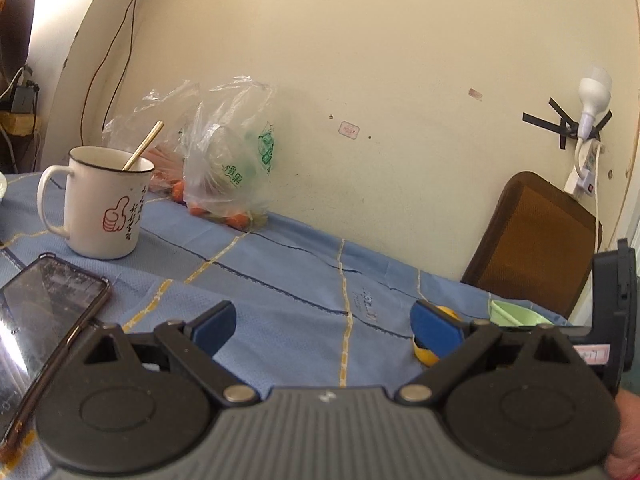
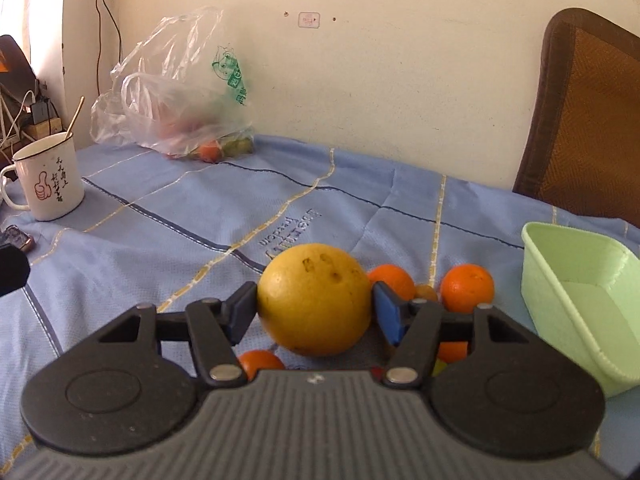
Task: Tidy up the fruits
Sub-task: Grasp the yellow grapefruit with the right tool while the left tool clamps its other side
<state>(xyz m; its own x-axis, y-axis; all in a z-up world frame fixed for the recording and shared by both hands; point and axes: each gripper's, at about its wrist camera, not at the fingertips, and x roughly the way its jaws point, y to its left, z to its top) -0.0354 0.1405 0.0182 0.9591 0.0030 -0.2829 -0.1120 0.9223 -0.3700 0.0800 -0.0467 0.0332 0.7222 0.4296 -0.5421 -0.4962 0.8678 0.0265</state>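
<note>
The right hand-held gripper point(image 2: 316, 312) pinches a large yellow fruit point(image 2: 314, 300) between its blue pads point(image 2: 387, 314), one pad against each side; the fruit sits above the blue checked cloth point(image 2: 180, 240) covering the tabletop; small oranges point(image 2: 467, 287) lie on the cloth just behind and below it, one more orange point(image 2: 260, 362) showing under the left finger; a light green tub point(image 2: 560, 280) stands near on the right, its inside bare where visible. The left hand-held gripper point(image 1: 324, 326) hovers over the cloth with its fingers spread wide and nothing between them; beyond its right pad a bit of yellow fruit point(image 1: 448, 314) peeks out, and the green tub's rim point(image 1: 516, 314) shows farther right. A white mug point(image 1: 105, 204) with a spoon point(image 1: 143, 146) stands at the left; a phone point(image 1: 44, 312) lies in front of it; a clear plastic bag point(image 1: 228, 168) holding more fruit rests against the wall point(image 1: 380, 60); a brown chair back point(image 1: 536, 240) rises behind the tabletop.
</note>
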